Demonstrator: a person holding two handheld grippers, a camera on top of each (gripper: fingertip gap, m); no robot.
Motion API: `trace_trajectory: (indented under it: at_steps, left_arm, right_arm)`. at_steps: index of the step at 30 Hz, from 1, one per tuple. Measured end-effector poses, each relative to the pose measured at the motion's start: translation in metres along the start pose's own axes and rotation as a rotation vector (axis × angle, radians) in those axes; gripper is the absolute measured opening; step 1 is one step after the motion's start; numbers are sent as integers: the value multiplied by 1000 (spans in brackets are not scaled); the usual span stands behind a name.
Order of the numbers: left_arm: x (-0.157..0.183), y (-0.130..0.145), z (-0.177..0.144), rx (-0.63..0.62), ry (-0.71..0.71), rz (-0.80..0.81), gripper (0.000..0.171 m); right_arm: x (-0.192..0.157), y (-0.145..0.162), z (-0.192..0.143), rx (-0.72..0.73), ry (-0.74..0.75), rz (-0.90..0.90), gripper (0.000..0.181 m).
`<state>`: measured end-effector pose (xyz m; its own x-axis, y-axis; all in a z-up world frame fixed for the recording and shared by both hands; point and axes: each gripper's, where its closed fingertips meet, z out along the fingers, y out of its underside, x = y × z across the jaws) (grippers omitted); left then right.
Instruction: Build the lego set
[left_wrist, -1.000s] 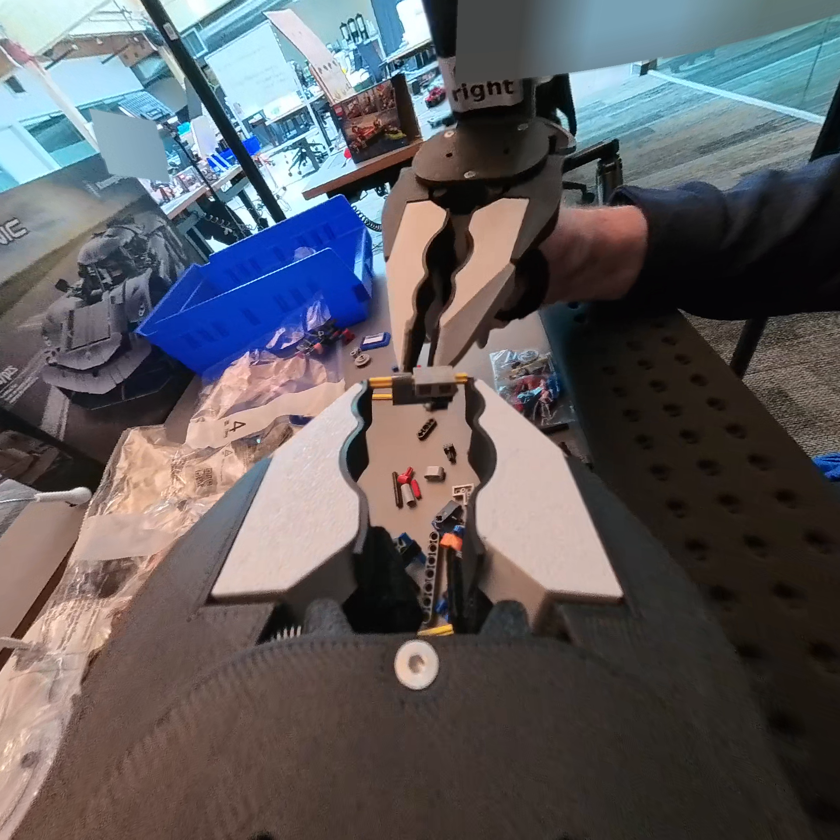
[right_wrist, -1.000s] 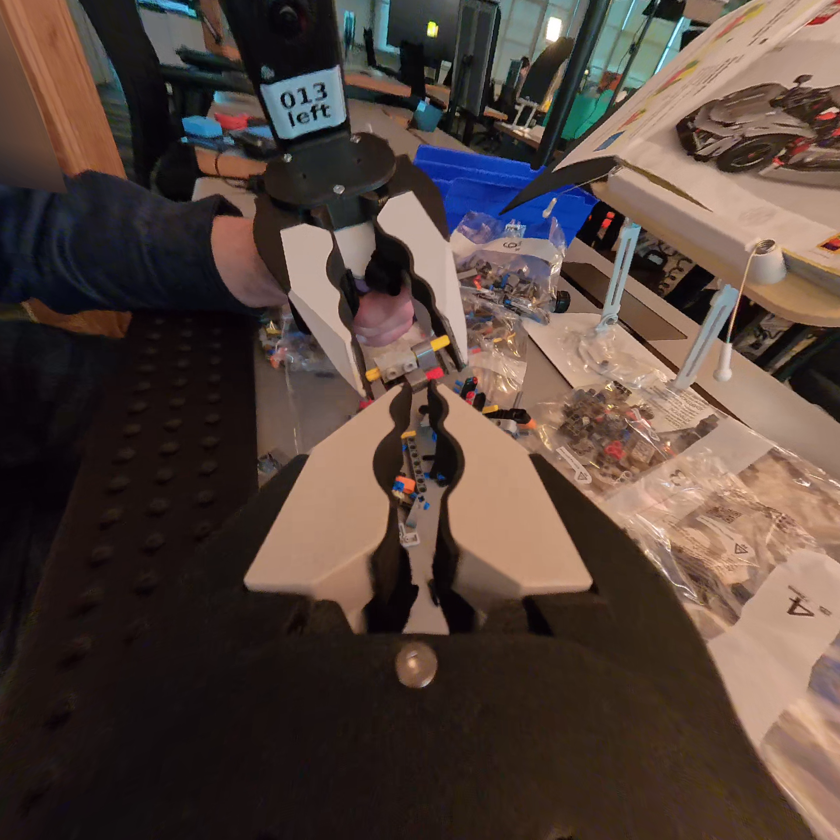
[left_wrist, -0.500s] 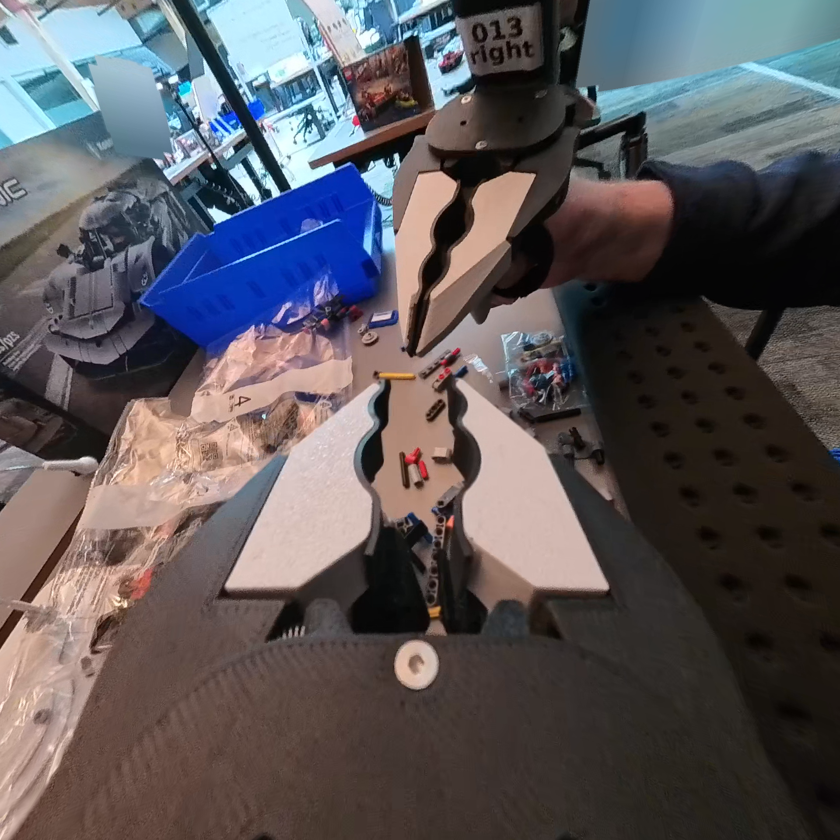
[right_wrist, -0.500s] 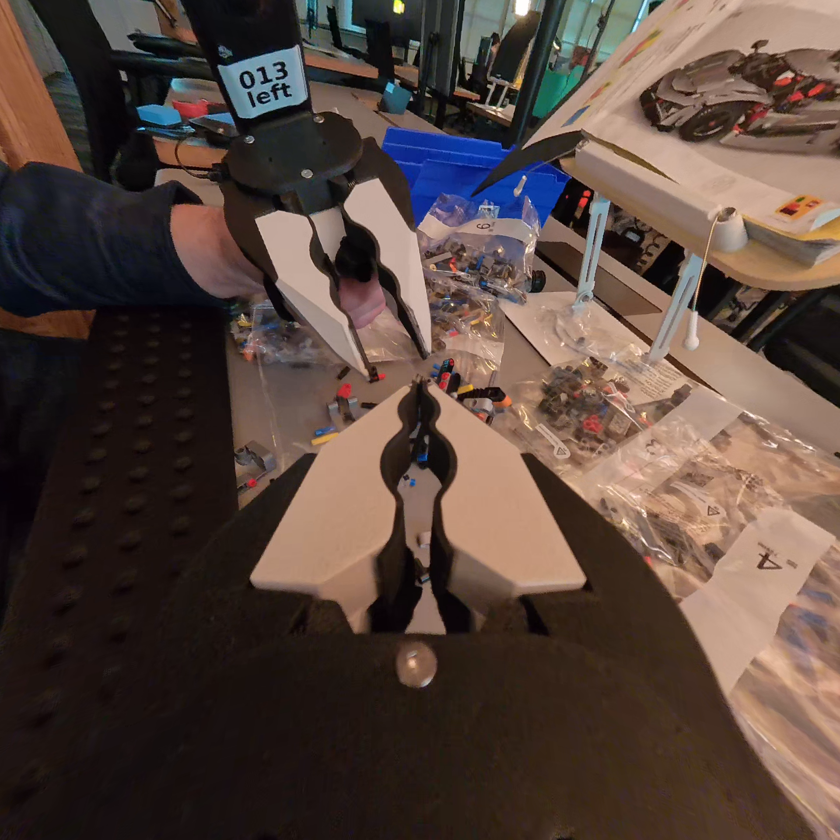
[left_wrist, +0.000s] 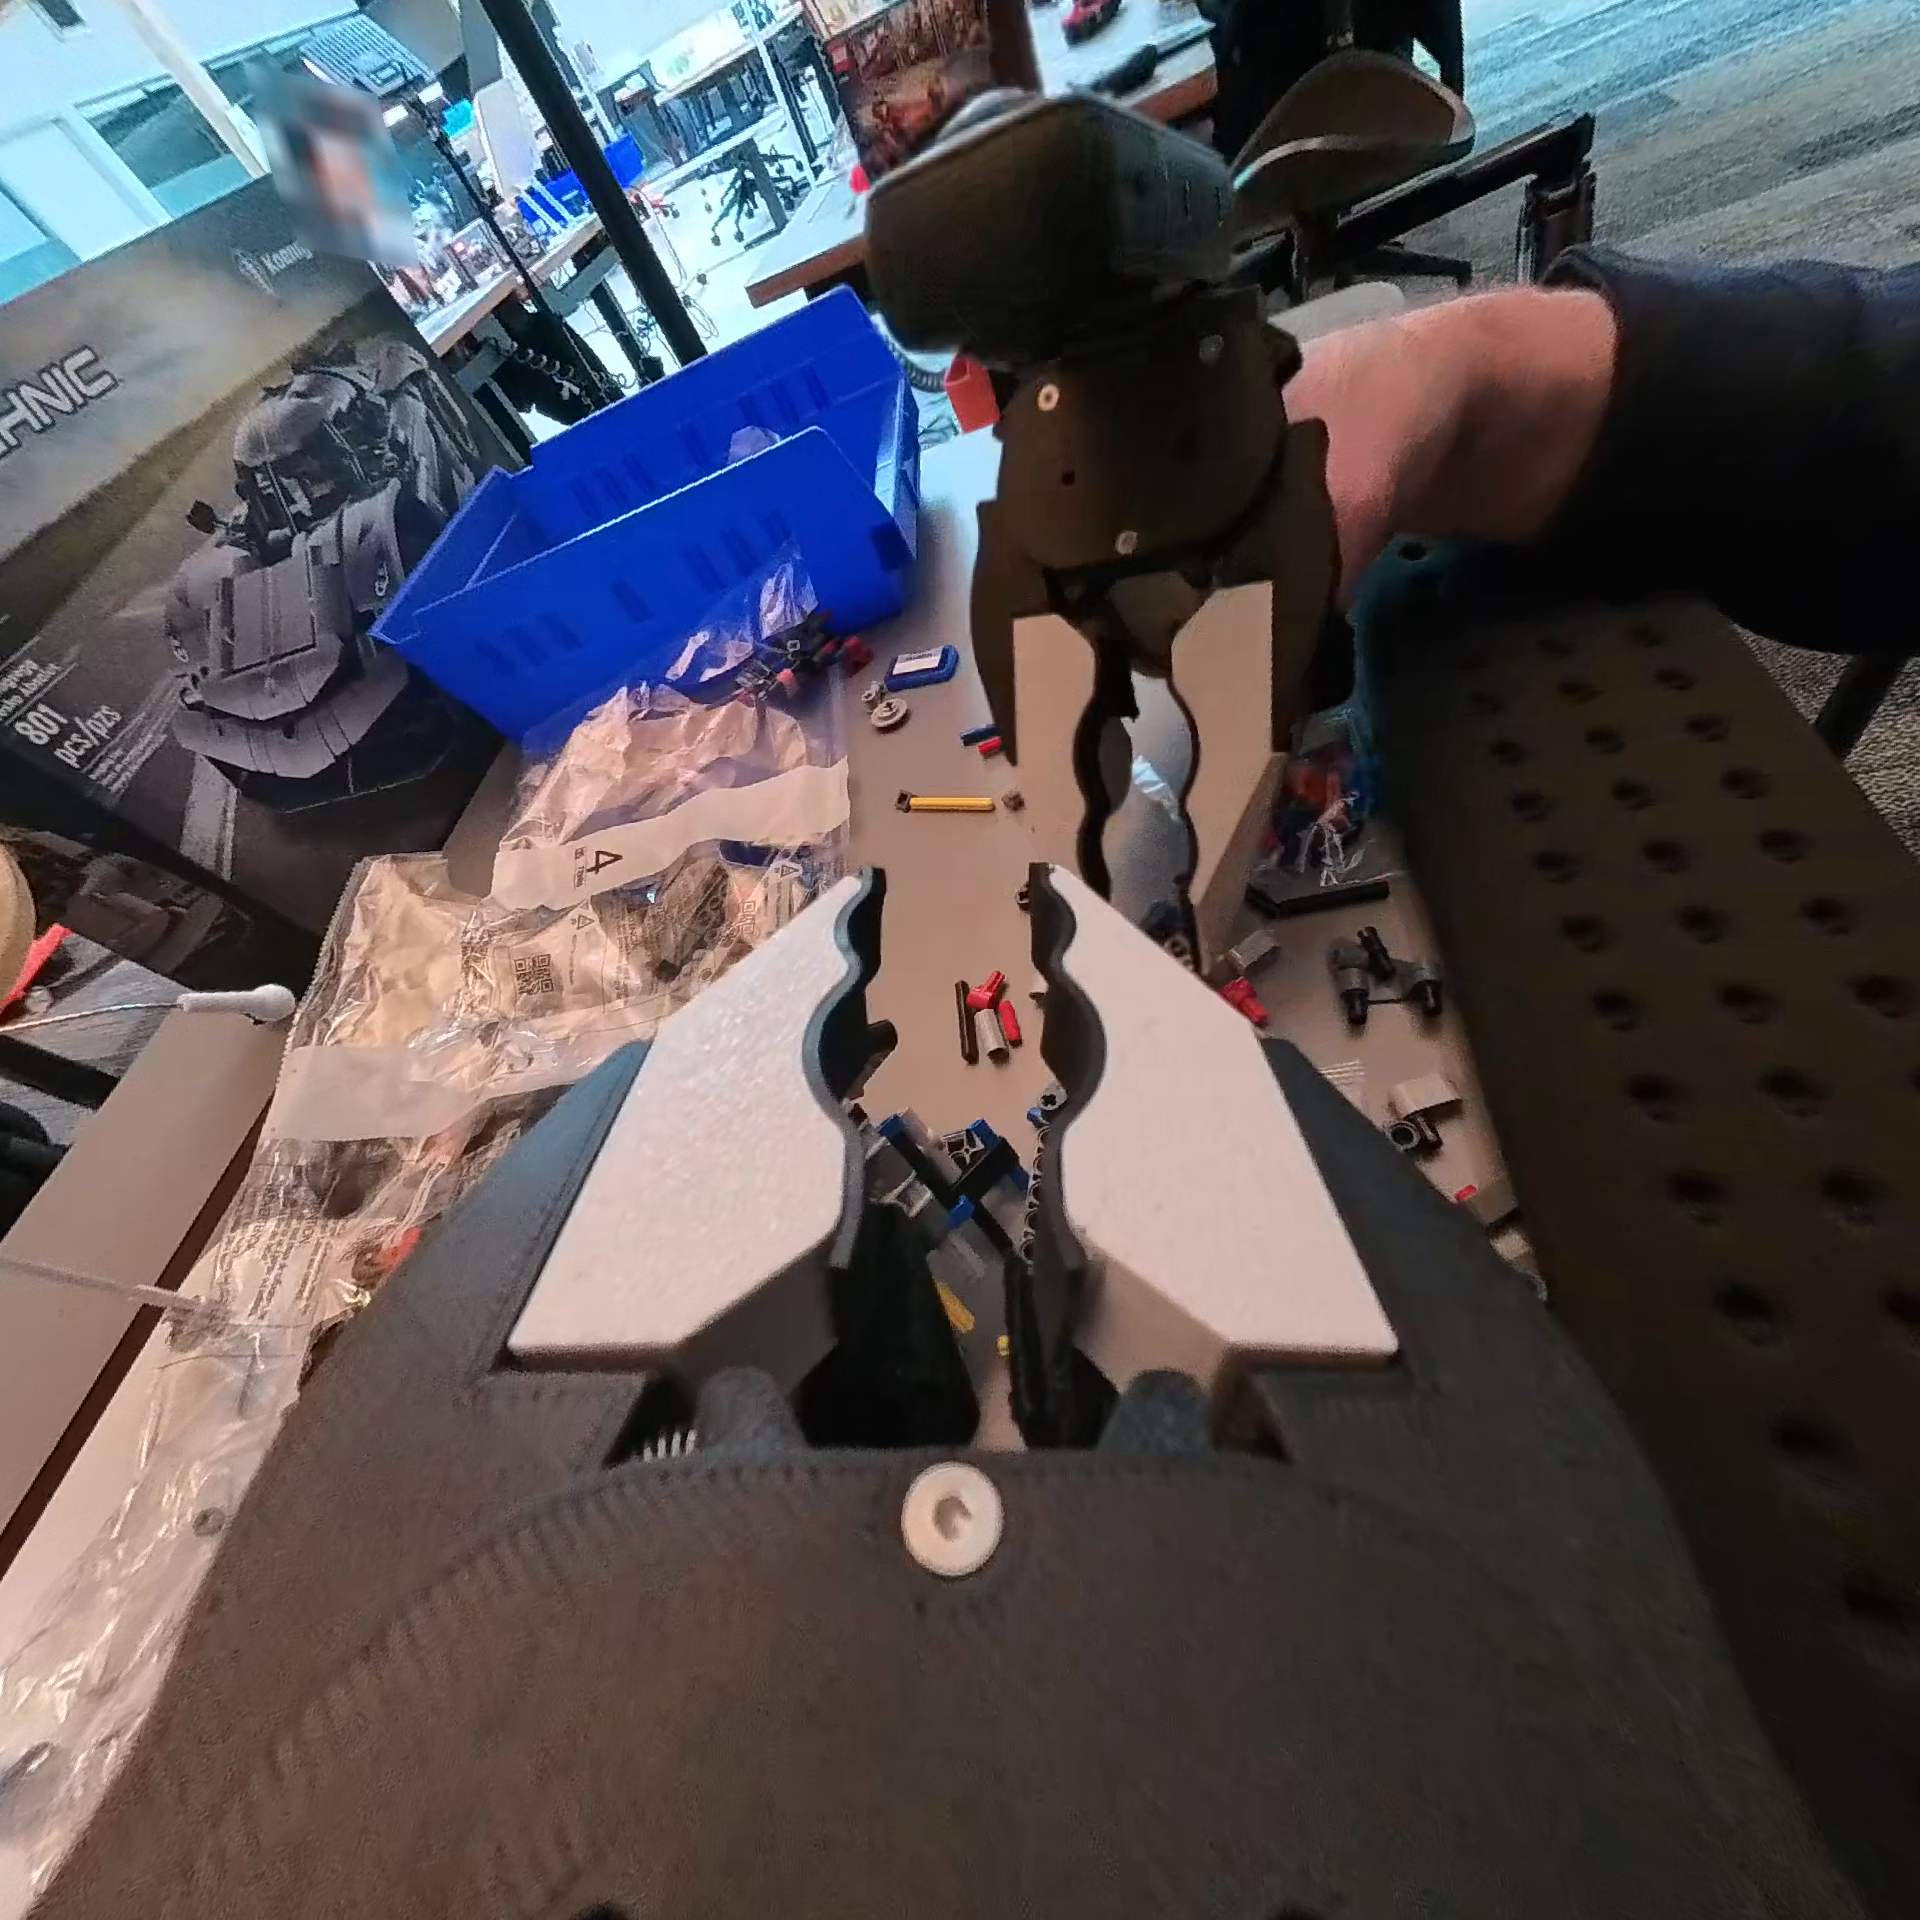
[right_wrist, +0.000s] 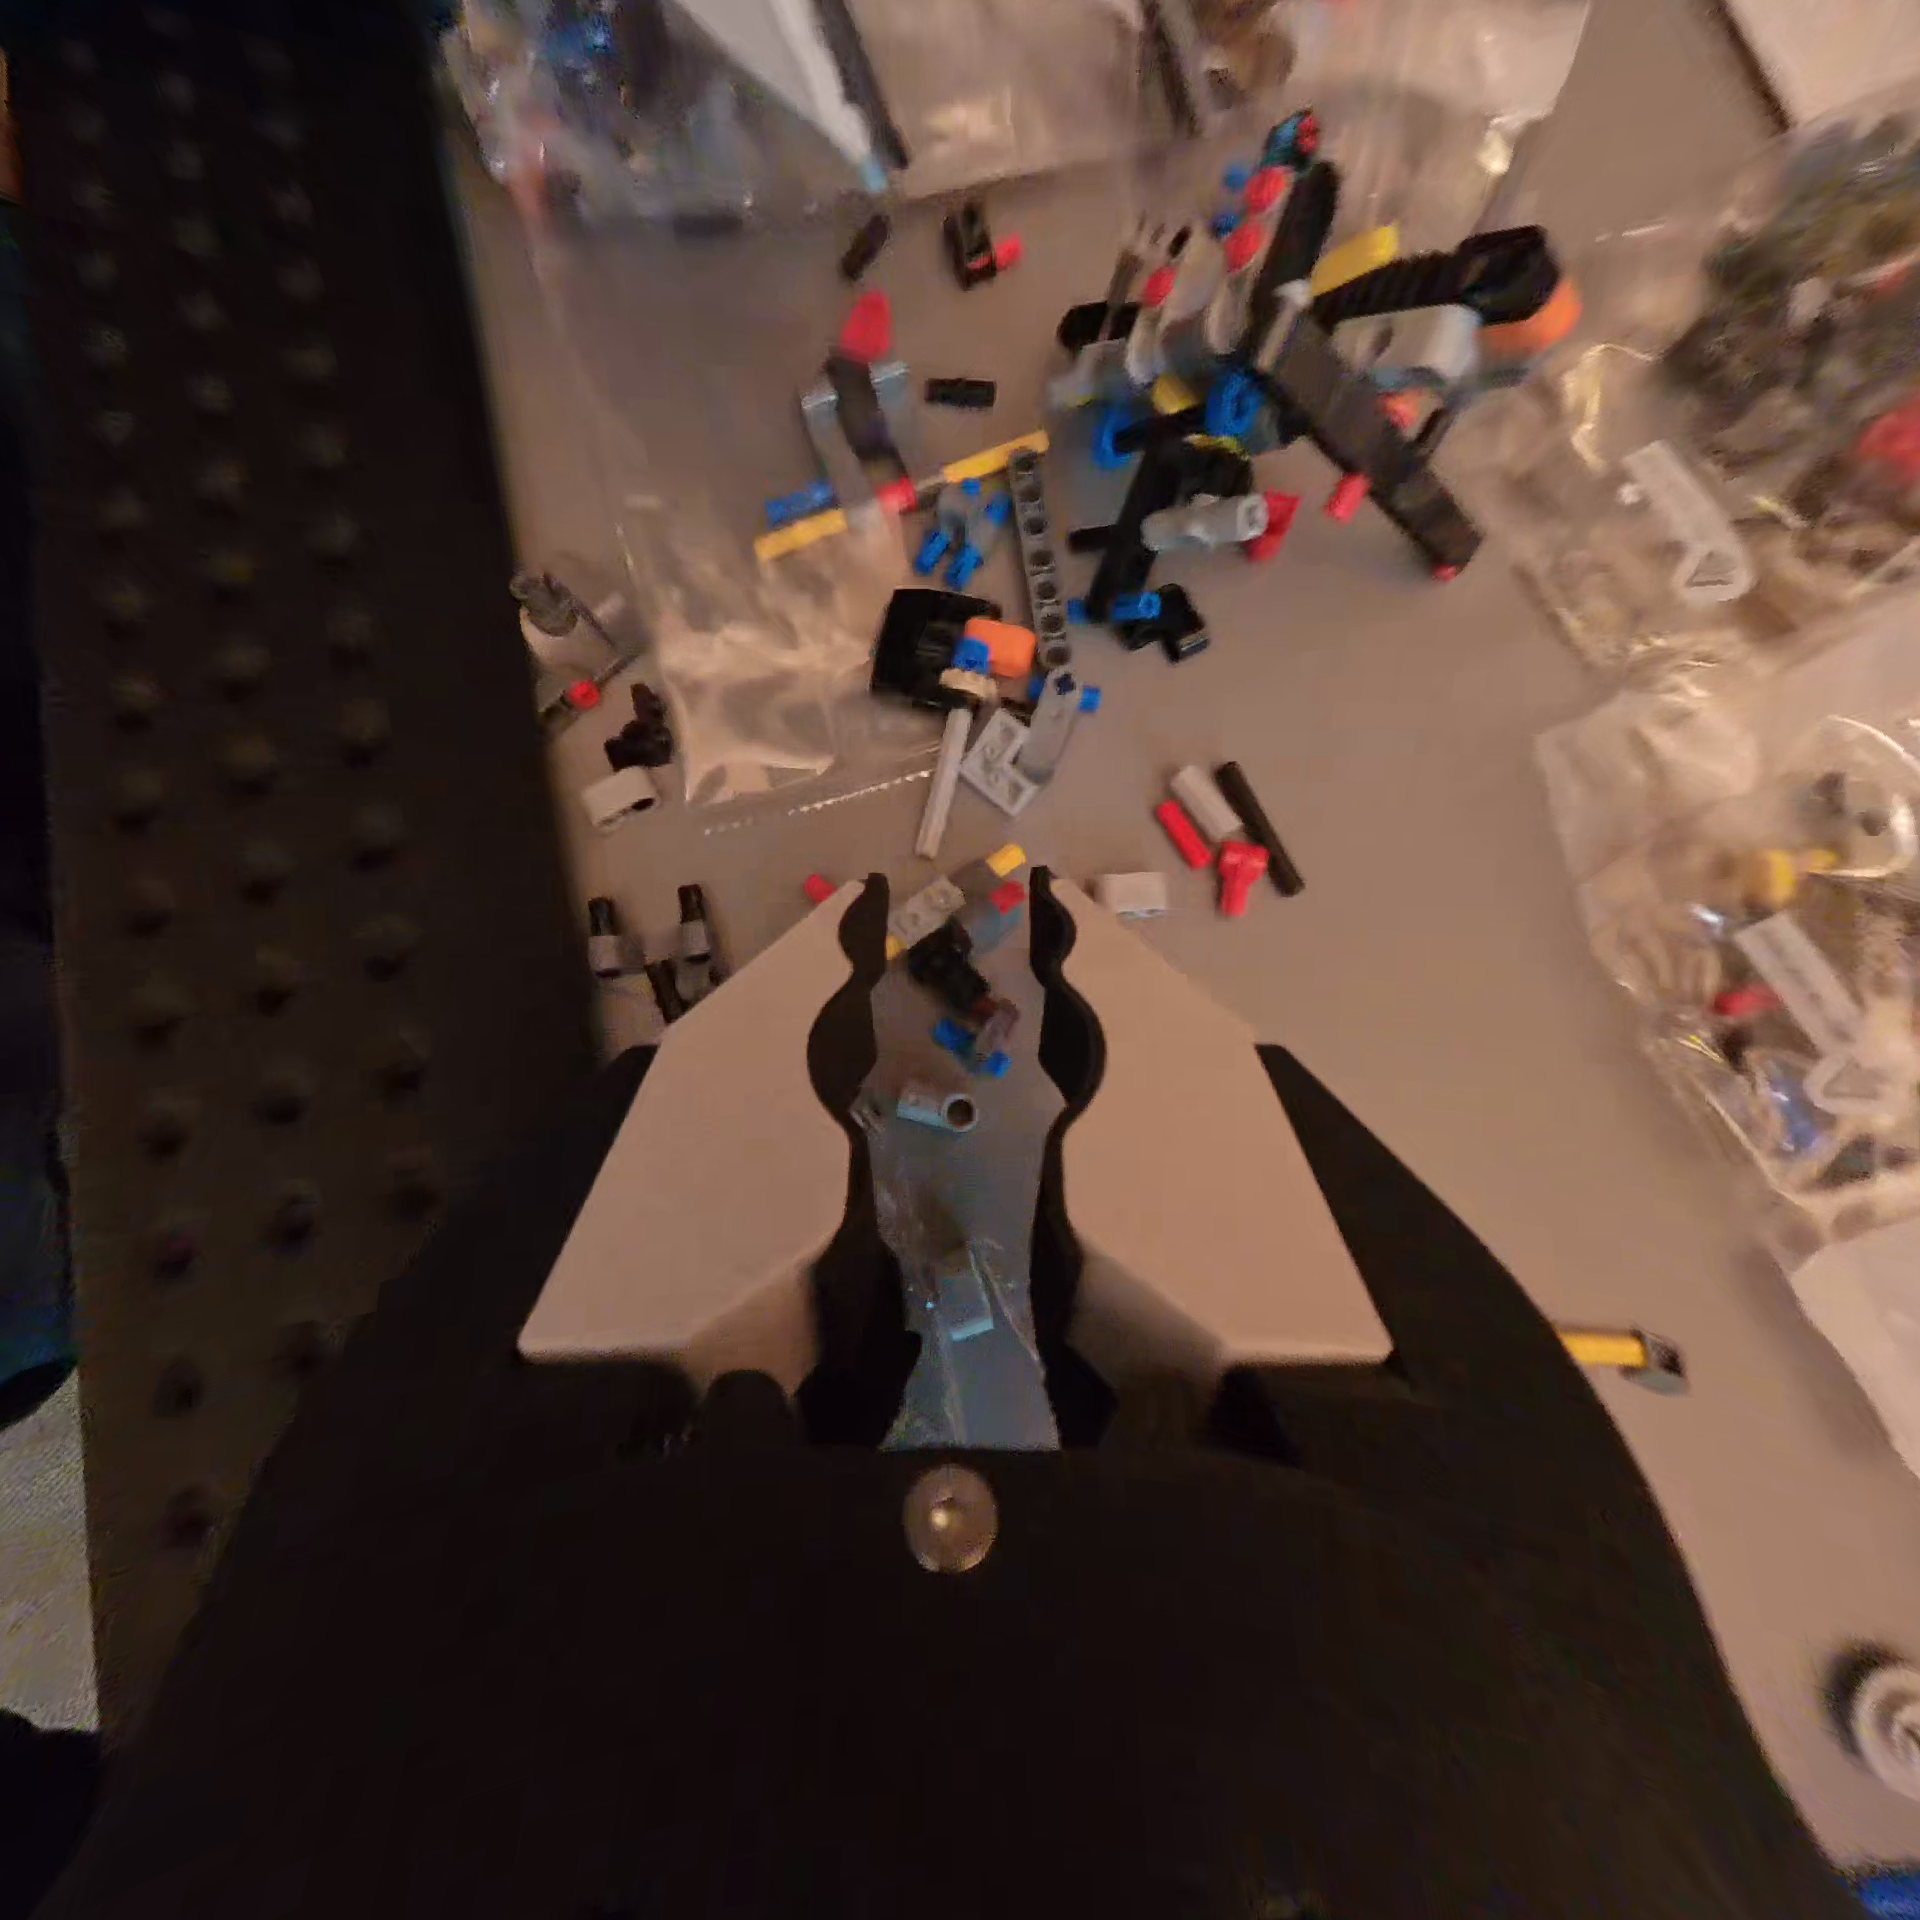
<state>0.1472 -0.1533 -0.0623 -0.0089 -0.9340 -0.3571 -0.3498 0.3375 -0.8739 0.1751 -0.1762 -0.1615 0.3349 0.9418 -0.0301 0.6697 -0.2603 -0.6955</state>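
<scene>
In the left wrist view my left gripper hangs with its jaws parted and empty above the grey table, loose pieces scattered below, while my right gripper, also parted, points down just ahead and to the right, so I judge it the nearer claw for the next pick. In the right wrist view it looks straight down with a small grey-and-yellow cluster of hard studded plastic between its tips, and the half-built lego assembly, its black beams crossing, lies well ahead and to the right.
</scene>
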Motion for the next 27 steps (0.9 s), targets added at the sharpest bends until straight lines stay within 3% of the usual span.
trace_trajectory:
  at_steps: [4,5,13,15,18,27]
  left_arm:
    - [3,3,3,-21,7,14,28]
    - [4,4,3,-27,8,18,28]
    - [11,14,10,-89,24,62,28]
    - [11,15,10,-96,26,67,29]
    - [11,15,10,-96,26,65,28]
    - [14,19,12,-121,36,78,29]
  right_arm:
    - [1,1,5,-9,-3,9,11]
    - [1,2,4,-15,-3,3,0]
    - [4,-7,-5,53,22,-9,1]
    - [2,-9,-8,76,1,10,13]
    - [5,8,-1,-14,1,36,26]
    - [3,10,6,-56,16,-9,14]
